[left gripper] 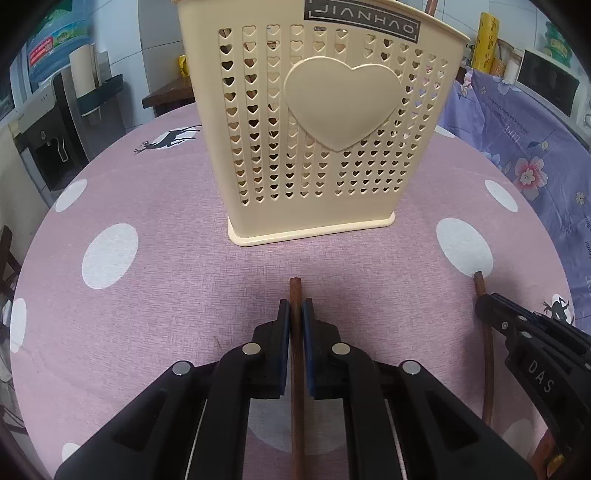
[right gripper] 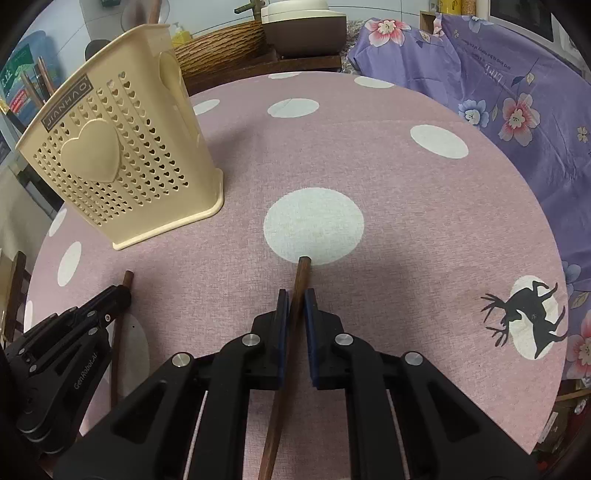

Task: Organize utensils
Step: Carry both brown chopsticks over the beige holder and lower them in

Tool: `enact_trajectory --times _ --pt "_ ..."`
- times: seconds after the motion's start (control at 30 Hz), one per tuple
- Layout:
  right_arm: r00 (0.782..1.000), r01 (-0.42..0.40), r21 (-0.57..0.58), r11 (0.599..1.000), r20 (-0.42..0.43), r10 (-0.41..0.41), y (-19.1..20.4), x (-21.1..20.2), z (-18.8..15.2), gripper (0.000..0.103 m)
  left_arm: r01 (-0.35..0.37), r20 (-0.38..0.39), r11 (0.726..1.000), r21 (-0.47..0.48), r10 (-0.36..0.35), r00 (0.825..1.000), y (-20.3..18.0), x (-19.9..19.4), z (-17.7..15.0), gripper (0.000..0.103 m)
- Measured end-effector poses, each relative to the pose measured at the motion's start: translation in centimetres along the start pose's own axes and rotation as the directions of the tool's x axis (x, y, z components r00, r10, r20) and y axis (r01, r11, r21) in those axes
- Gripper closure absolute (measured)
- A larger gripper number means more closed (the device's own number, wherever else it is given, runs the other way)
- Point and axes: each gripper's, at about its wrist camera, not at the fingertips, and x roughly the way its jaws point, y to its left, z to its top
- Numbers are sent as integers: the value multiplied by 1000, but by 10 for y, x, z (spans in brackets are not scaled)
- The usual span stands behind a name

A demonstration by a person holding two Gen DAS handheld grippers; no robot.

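Note:
A cream perforated utensil holder with a raised heart stands upright on the pink dotted tablecloth; a brown stick tip shows above its rim. My left gripper is shut on a dark wooden chopstick lying on the cloth, just in front of the holder. My right gripper is shut on a second brown chopstick, slightly tilted, over a white dot. Each gripper appears in the other's view: the right gripper to the right, the left gripper to the left below the holder.
The table is round; its edge curves close on the right, where a purple flowered cloth drapes. Behind stand a wooden tub and a cooker. A water dispenser stands off the table's left.

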Motion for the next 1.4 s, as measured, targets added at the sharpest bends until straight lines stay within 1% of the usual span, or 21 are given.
enact_trajectory --times 0.1,0.2,0.3,0.4,0.5,0.57,0.6,0.67,0.73,0.83,0.9,0.97,1.03,1.17,1.4 --pt "1000 -23 20 1000 -1 23 -3 0 1 93 12 6 1000 -15 -12 1000 2 -1 1 95" --pt "998 -59 41 997 6 59 -7 0 2 94 30 34 999 -28 -29 999 6 -9 3 95" --pt "995 -89 49 995 38 87 -9 -10 3 94 58 67 997 -51 -55 996 13 -22 6 95" --pt "988 -134 45 990 81 130 -10 -28 3 94 89 105 993 -81 -81 991 22 -40 8 95" --pt "971 -197 26 980 141 192 -11 -55 4 95 136 174 985 -106 -116 978 33 -70 9 95" --pt "952 -248 9 969 184 243 -12 -78 5 95 166 223 980 -114 -137 965 40 -91 9 95" --pt "944 -266 -2 964 202 261 -12 -87 5 95 182 255 976 -115 -148 955 44 -106 9 95" --pt "921 -308 -30 951 242 306 -14 -110 6 95 205 306 972 -114 -162 938 49 -129 10 95" --pt "893 -354 -58 934 277 355 -15 -133 4 95 228 357 968 -107 -177 917 54 -152 7 95" --pt "852 -405 -103 909 319 416 -19 -162 0 95 251 414 964 -91 -193 890 56 -181 2 95" --pt "830 -423 -130 897 341 441 -20 -178 -1 95 255 438 964 -80 -195 878 57 -192 -1 95" --pt "818 -431 -145 890 354 454 -20 -189 -2 95 257 457 964 -71 -197 867 57 -200 -1 95" --pt "812 -426 -161 890 366 454 -17 -195 -1 95 259 463 963 -73 -197 864 57 -201 1 95" --pt "813 -414 -178 893 369 450 -10 -199 3 95 268 462 960 -82 -202 864 57 -199 5 95" --pt "825 -381 -218 899 359 436 -1 -202 13 95 254 470 965 -64 -196 861 57 -203 10 95"
